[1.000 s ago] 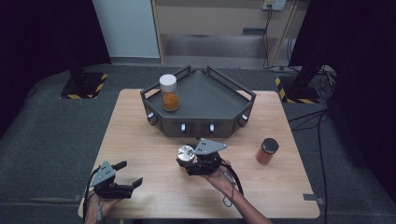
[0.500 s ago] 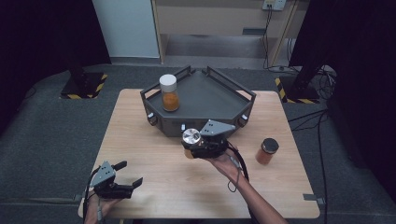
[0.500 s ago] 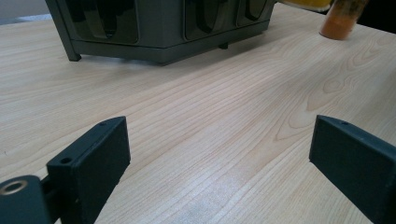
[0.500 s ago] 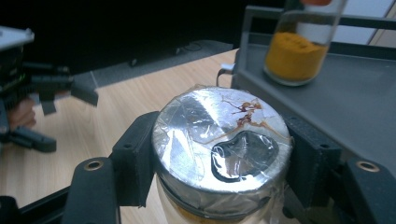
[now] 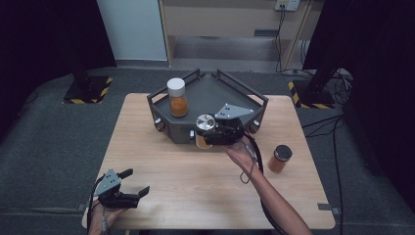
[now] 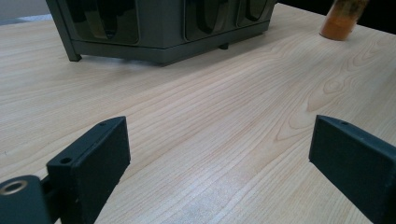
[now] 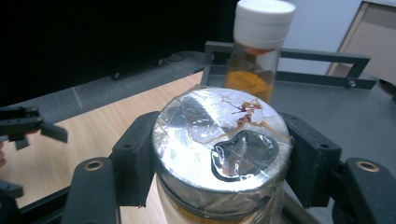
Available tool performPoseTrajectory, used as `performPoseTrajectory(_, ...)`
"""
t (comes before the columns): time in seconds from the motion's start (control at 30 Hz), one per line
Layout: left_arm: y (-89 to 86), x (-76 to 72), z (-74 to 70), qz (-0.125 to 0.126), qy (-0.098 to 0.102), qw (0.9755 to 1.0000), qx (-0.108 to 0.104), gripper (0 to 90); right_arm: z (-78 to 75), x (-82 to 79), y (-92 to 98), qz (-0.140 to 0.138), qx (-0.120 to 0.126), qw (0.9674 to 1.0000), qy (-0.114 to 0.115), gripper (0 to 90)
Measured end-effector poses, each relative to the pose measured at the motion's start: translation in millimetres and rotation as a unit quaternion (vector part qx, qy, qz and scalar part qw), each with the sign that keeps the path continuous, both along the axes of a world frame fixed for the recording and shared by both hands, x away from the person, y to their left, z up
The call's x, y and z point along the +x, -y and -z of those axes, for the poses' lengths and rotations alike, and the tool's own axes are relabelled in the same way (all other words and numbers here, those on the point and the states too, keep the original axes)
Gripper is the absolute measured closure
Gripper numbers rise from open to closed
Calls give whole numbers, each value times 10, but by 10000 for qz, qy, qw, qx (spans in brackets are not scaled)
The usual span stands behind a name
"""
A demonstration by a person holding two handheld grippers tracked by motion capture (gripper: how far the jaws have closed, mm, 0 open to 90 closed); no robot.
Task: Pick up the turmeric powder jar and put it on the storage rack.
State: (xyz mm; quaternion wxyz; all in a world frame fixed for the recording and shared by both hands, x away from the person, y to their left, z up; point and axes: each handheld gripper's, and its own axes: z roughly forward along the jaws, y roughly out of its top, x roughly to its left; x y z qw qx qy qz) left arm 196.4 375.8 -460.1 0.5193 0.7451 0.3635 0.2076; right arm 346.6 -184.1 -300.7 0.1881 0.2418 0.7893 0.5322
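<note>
Your right claw (image 5: 209, 133) is clamped on a foil-topped jar (image 5: 205, 123) of orange powder, both pads pressing the glass just under the rim, as the right gripper view shows (image 7: 219, 154). A second ago that jar was low over the middle of the counter (image 5: 161, 161); now you have carried it up and toward the far edge, so it hangs right at the front wall of the dark tray (image 5: 215, 95), about level with its rim. That lift suggests the jar is bound for the tray floor, beside the white-capped jar (image 5: 177, 97) already standing in the tray's far left part. The move that remains looks like clearing the front wall, then setting down upright without bumping the white-capped jar, which sits close ahead in the right gripper view (image 7: 259, 46).

Your left claw (image 5: 122, 188) has not shifted: it rests near the counter's near left corner, jaws spread wide with nothing between them and bare wood ahead. A third jar with a dark lid (image 5: 280, 158) stands near the right edge, untouched, likely next.
</note>
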Motion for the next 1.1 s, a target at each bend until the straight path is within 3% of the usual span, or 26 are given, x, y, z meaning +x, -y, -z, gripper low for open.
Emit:
performPoseTrajectory(0.47,-3,-6,9,-21,18,10000,-35,45,-275,263,-94,348,-20,9994,64,345)
performPoseTrajectory(1.1,-8,-2,7,-12,10,10000,-18,46,-300,692,-231,968,-29,9952,118,345)
